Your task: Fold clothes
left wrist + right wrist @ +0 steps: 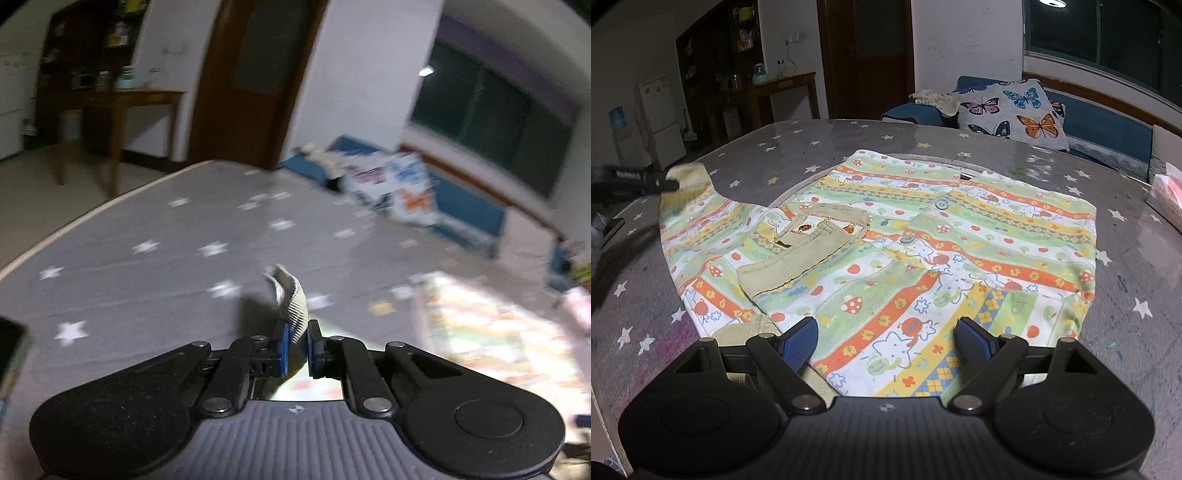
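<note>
Spread flat on the grey star-printed worktop (849, 136): a patterned garment (923, 236) with striped bands of mushrooms, apples and cartoon animals, a beige pocket (798, 254) stitched on its front. Directly ahead of and below the right hand-held gripper (886, 345) — fingers spread wide, nothing between them, hovering over the near hem. Off to the far left, the left hand-held gripper (295, 343) pressed together on the ribbed sleeve cuff (293, 302), cuff lifted off the worktop and curling up past the blue pads (283, 345). Left view blurred — rest of the garment only a bright smear at lower right. Beyond the worktop, a butterfly cushion (1012, 110) on a blue sofa (1108, 129).
</note>
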`<action>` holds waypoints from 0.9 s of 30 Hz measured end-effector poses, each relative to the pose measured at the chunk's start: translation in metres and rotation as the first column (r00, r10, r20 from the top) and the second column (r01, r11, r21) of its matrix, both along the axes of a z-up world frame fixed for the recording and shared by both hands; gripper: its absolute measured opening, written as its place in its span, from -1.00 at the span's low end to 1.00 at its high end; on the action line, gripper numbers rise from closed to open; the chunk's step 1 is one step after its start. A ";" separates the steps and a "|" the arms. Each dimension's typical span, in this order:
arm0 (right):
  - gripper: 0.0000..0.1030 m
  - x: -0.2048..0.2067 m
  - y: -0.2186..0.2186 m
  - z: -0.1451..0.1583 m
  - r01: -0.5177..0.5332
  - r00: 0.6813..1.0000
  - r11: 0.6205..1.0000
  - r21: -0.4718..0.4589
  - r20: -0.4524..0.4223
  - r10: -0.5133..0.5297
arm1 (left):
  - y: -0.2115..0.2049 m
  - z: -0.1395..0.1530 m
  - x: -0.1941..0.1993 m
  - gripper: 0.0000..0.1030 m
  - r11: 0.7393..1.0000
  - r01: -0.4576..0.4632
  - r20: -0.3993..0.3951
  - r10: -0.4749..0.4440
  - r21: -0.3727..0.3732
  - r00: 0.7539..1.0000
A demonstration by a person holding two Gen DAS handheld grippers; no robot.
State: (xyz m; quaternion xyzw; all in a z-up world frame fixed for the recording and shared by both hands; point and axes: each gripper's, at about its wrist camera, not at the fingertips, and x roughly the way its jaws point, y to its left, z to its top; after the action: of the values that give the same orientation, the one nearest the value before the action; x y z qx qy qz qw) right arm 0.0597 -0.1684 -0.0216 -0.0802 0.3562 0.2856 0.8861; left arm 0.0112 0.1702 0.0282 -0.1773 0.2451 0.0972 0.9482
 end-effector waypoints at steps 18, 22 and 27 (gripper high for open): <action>0.59 -0.007 -0.042 0.014 0.082 0.996 0.993 0.087 0.034 -0.085 | -0.179 0.036 0.034 -0.80 0.823 0.554 0.125 -0.541 -0.123 0.832; 0.54 -0.010 -0.056 0.017 0.119 0.992 0.988 0.097 0.026 -0.122 | -0.212 0.025 0.044 -0.72 0.765 0.628 0.092 -0.622 -0.143 0.778; 0.30 -0.013 -0.071 0.022 0.160 0.987 0.979 0.125 0.006 -0.162 | -0.211 0.014 0.029 -0.26 0.739 0.664 0.070 -0.661 -0.113 0.747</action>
State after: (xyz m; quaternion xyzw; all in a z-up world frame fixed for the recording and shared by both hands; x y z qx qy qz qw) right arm 0.0472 -0.2390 0.0006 0.0020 0.3360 0.2340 0.9123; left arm 0.0407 -0.0409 0.0417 -0.1413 0.2859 -0.2646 0.9101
